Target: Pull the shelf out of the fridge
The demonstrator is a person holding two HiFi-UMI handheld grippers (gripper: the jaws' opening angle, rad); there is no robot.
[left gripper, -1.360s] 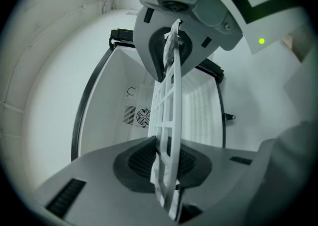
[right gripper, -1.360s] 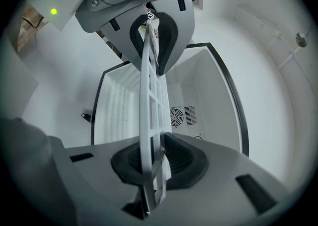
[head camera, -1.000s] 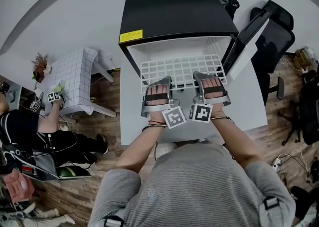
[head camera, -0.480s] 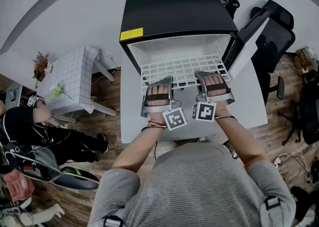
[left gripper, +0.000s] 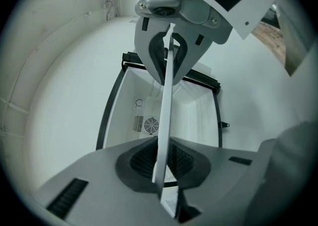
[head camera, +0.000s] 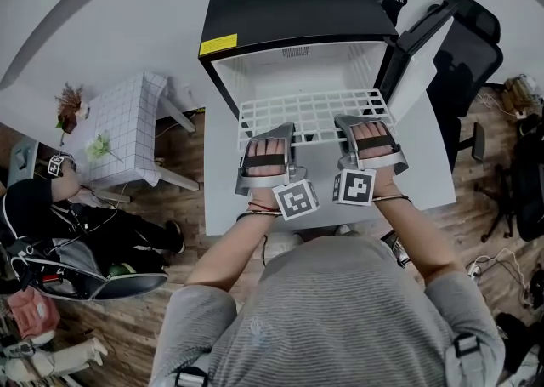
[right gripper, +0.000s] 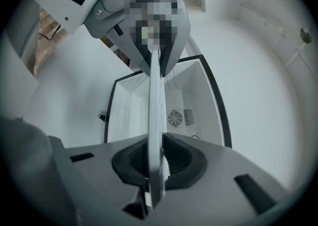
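Shelf [head camera: 310,111] has slid further out of the fridge [head camera: 297,7] — left gripper [head camera: 274,132], jaws just tightened, and right gripper [head camera: 355,124] clamp its front edge; door [head camera: 421,62] open, upper right.

Shelf [head camera: 310,113]: white coated wire, smooth. Fridge [head camera: 289,7]: black matt top, white smooth plastic int. Floor [head camera: 183,160]: wood planks. Table [head camera: 429,177]: white, smooth, matt. Tablecloth [head camera: 123,130]: white checked fabric.

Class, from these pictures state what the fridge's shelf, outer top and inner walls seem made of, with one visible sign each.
Shelf: probably white-coated metal wire; thin bars form an open grid.
Outer top: smooth black panel with a faint sheen, painted metal or plastic, cannot tell which.
Inner walls: likely moulded white plastic; smooth, with rounded corners.
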